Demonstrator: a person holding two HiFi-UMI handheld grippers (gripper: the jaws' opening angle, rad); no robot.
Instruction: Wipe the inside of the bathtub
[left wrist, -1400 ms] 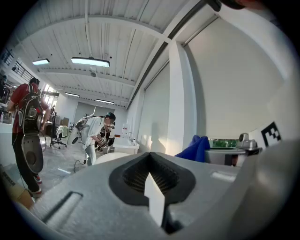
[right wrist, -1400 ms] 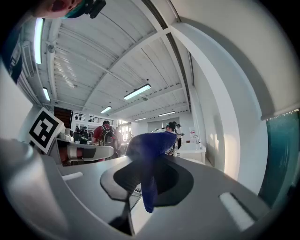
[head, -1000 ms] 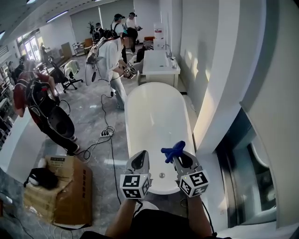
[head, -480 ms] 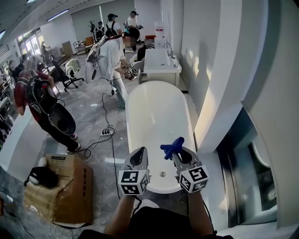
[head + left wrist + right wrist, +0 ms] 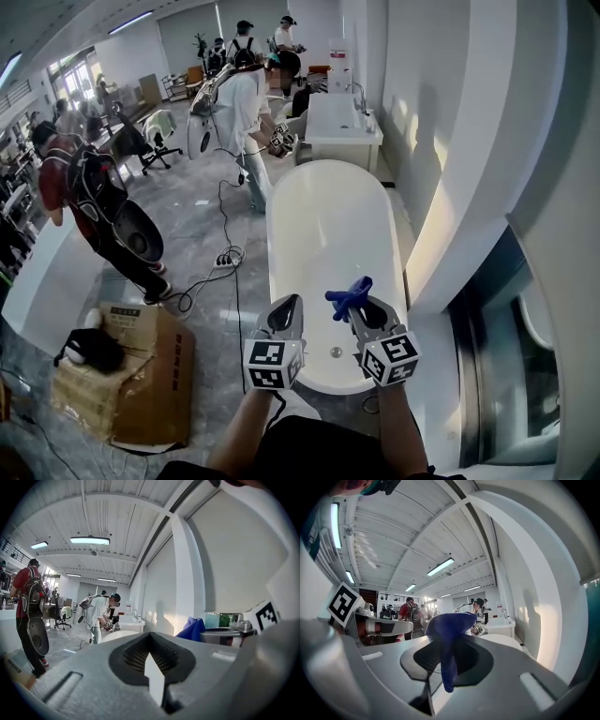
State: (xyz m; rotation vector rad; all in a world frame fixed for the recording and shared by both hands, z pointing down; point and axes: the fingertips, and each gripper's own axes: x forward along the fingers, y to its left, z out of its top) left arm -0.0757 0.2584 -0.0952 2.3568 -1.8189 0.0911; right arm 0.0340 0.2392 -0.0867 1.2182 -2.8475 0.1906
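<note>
We hold the blue cloth (image 5: 348, 297) pinched in our right gripper's (image 5: 364, 317) jaws above the bathtub (image 5: 323, 225), ready to wipe; our left gripper's (image 5: 284, 319) jaws sit pressed together, empty.

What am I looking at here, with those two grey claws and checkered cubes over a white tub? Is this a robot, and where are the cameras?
There is no robot here. A person holds a two-jaw gripper in each hand, and the cubes with square markers are parts of those grippers. The wide picture comes from a camera on the person's head, looking steeply down. The other two come from cameras that ride on each gripper and look along its jaws. The left gripper has its jaws together with nothing between them. The right gripper is shut on a blue cloth, which sticks up out of its jaws. Both are held over the near end of the white bathtub. The cloth does not appear to touch the tub.
</note>
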